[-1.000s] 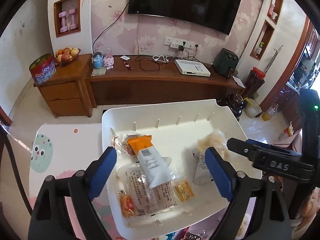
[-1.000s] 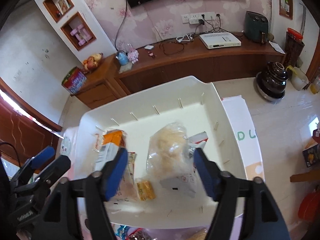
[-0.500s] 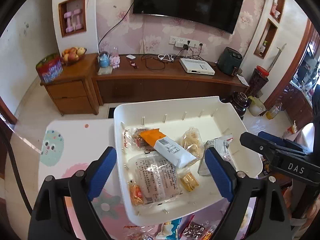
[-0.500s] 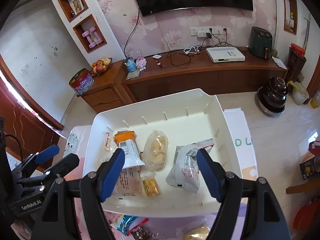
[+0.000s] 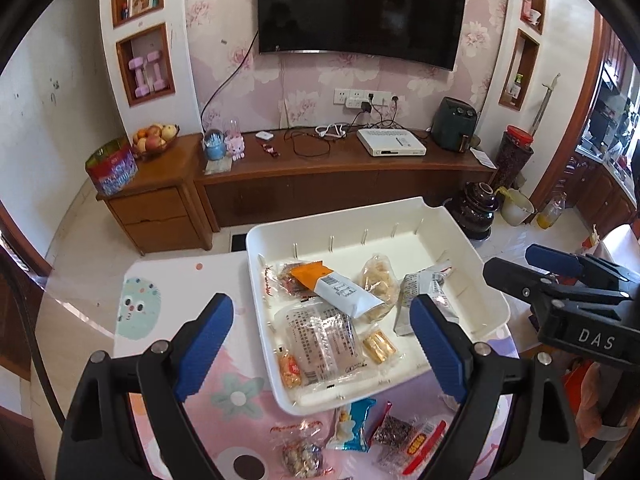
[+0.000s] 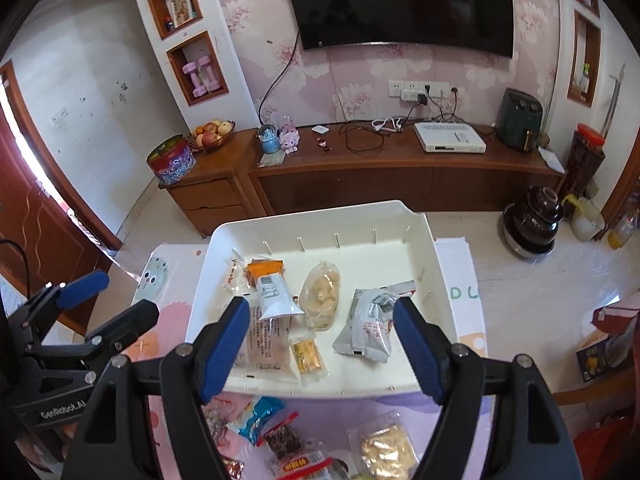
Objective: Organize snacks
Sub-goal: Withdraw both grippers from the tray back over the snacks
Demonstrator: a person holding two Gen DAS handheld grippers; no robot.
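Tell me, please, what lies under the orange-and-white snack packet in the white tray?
The orange-and-white packet lies across a clear printed bag and a dark reddish snack pack in the white tray. Whatever is beneath its middle is covered.

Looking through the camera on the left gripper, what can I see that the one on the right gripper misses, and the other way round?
Only the left wrist view shows the round dark dot printed on the pink mat and the right gripper from the side.

Only the right wrist view shows the clear bag of pale puffed pieces lying on the mat in front of the tray, the reddish wooden door, and the left gripper from the side.

Both show the white plastic tray, the orange-and-white wrapped bar inside it, and the silver foil packet. Both grippers are open and empty.
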